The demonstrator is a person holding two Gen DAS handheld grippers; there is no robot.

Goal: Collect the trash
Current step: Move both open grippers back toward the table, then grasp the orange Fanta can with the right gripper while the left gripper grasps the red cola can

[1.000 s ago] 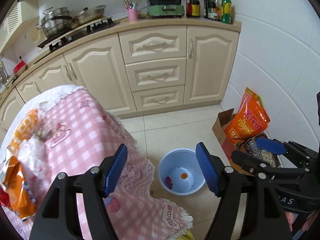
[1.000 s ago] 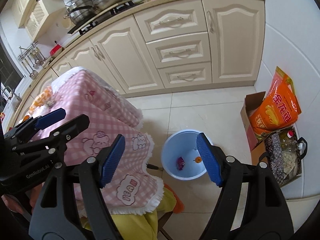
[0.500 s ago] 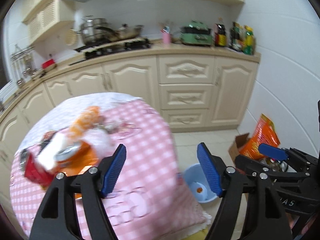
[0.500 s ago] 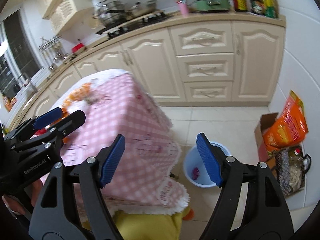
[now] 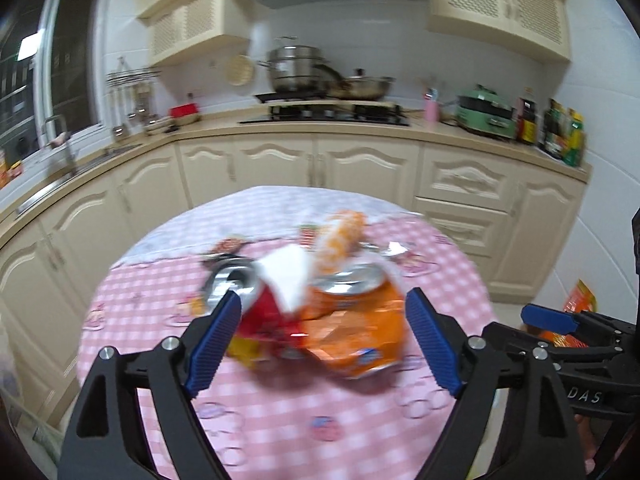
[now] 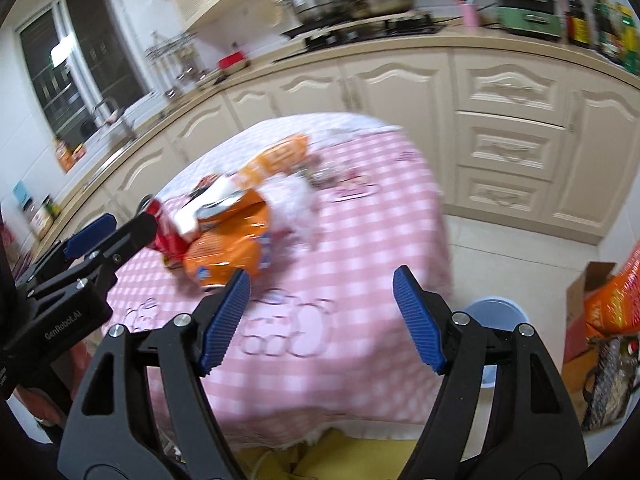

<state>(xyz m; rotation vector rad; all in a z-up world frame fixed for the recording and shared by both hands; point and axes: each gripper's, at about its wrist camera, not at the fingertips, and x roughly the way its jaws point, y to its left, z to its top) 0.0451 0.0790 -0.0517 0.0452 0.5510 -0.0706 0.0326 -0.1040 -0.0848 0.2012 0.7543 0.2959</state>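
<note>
A trash pile lies on the pink checked tablecloth [image 5: 320, 412]: a crushed orange can [image 5: 360, 324], a red can [image 5: 262, 312], a white tissue [image 5: 288, 276] and an orange wrapper [image 5: 340, 240]. My left gripper [image 5: 324, 340] hovers just short of the two cans. Its jaws are opening and the pads touch nothing. In the right wrist view the same orange can [image 6: 228, 252] lies up and to the left of my right gripper [image 6: 320, 320], which is open and empty over the cloth. The left gripper [image 6: 116, 232] shows beside the red can [image 6: 164, 236]. A blue bin [image 6: 496, 312] stands on the floor by the table.
Cream kitchen cabinets [image 5: 360, 164] run behind the table, with a stove and pots [image 5: 320, 76] on the counter. A cardboard box with an orange bag [image 6: 612, 300] stands on the floor at the right wall. Yellow fabric [image 6: 360, 456] shows under the table's near edge.
Both views have swung from the blue bin on the floor up to the trash pile on the table. The left jaws stand wider than before.
</note>
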